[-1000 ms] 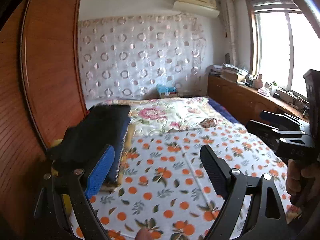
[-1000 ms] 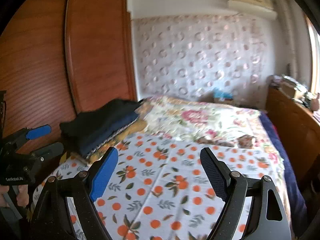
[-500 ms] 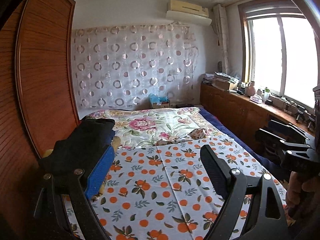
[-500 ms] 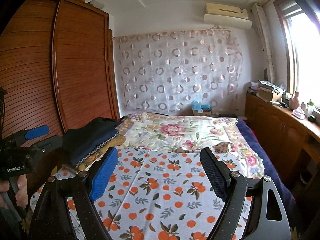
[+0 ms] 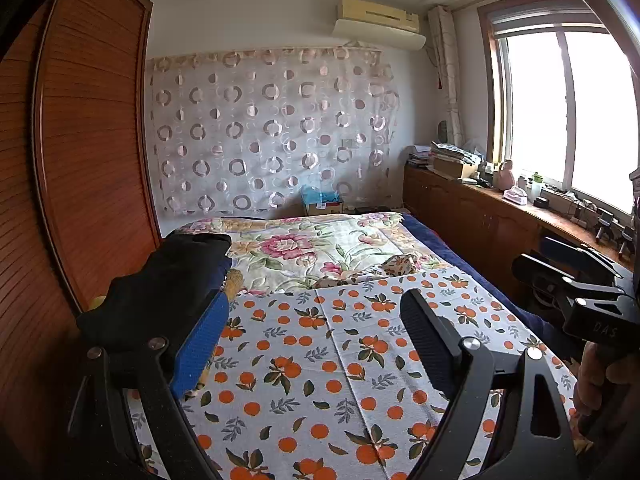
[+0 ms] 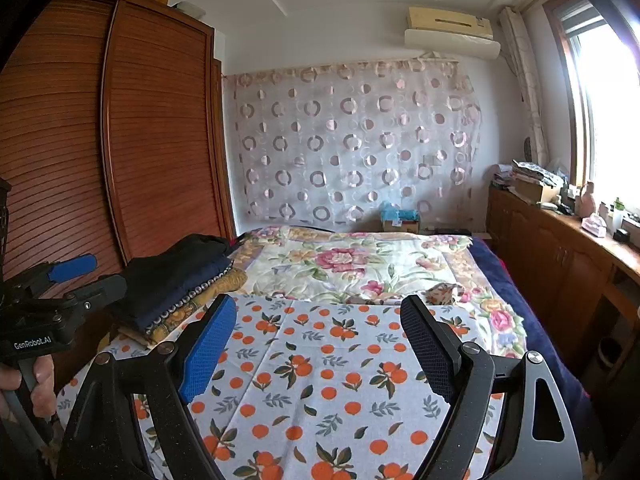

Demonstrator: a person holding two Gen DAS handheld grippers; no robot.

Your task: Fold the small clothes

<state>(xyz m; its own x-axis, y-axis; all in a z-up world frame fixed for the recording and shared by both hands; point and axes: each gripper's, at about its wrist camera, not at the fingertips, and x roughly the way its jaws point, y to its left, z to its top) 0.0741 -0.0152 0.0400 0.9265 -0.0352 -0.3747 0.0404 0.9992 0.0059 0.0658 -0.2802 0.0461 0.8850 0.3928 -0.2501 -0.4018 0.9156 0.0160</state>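
Note:
A stack of folded dark clothes [image 5: 168,280] lies at the bed's left edge by the wardrobe; it also shows in the right wrist view [image 6: 180,276]. My left gripper [image 5: 316,340] is open and empty, held above the orange-print sheet [image 5: 320,360]. My right gripper [image 6: 316,340] is open and empty above the same sheet [image 6: 320,360]. Each gripper shows in the other's view: the right one [image 5: 560,264] at the right edge, the left one [image 6: 80,276] at the left. A small crumpled patterned cloth [image 5: 400,266] lies on the floral quilt.
A wooden wardrobe [image 5: 80,180] stands along the left of the bed. A low wooden cabinet [image 5: 480,216] with clutter runs under the window on the right. A floral quilt [image 6: 352,264] covers the far half of the bed. A cardboard box [image 6: 400,222] sits beyond it.
Both grippers have tilted up and drawn back from the bed, so more wall and ceiling show. Both stay open and empty. The clothes have not moved.

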